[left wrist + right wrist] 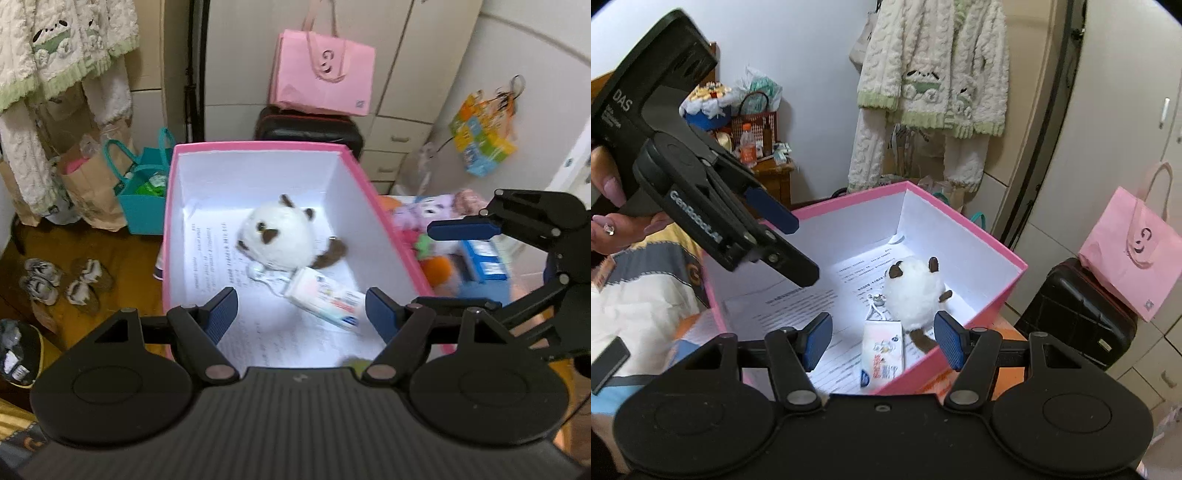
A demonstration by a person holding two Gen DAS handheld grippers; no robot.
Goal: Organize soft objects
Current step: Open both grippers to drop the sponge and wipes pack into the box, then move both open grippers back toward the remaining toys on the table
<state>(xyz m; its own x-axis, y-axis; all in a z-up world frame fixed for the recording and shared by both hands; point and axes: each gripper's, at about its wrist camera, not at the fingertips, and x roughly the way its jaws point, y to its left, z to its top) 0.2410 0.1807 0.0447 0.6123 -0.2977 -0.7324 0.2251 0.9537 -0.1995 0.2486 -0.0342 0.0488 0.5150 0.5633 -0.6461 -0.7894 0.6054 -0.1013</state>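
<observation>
A pink box (168,221) with white inner walls fills the middle of both views. Printed paper sheets (210,258) line its floor. On them, near the centre, lies a small plush toy (277,232): a round, fluffy white body with dark brown ears, a brown patch on the face and brown paws. A cord runs from it to a white tag (327,301) with coloured print, lying just below it in the left wrist view; in the right wrist view the toy (916,291) sits toward the box's right wall, the tag (882,350) below it.

The left gripper (301,314) hangs over the near edge of the box, its blue pads well apart and nothing between them. The right gripper (882,339) is likewise parted and empty, hovering above the toy's lower end without touching it. A hand (605,206) holds the left gripper at the upper left of the right wrist view.

More soft toys (432,221) lie in a blurred heap right of the box. A pink bag (321,77) stands on a black case (310,127) behind it.
</observation>
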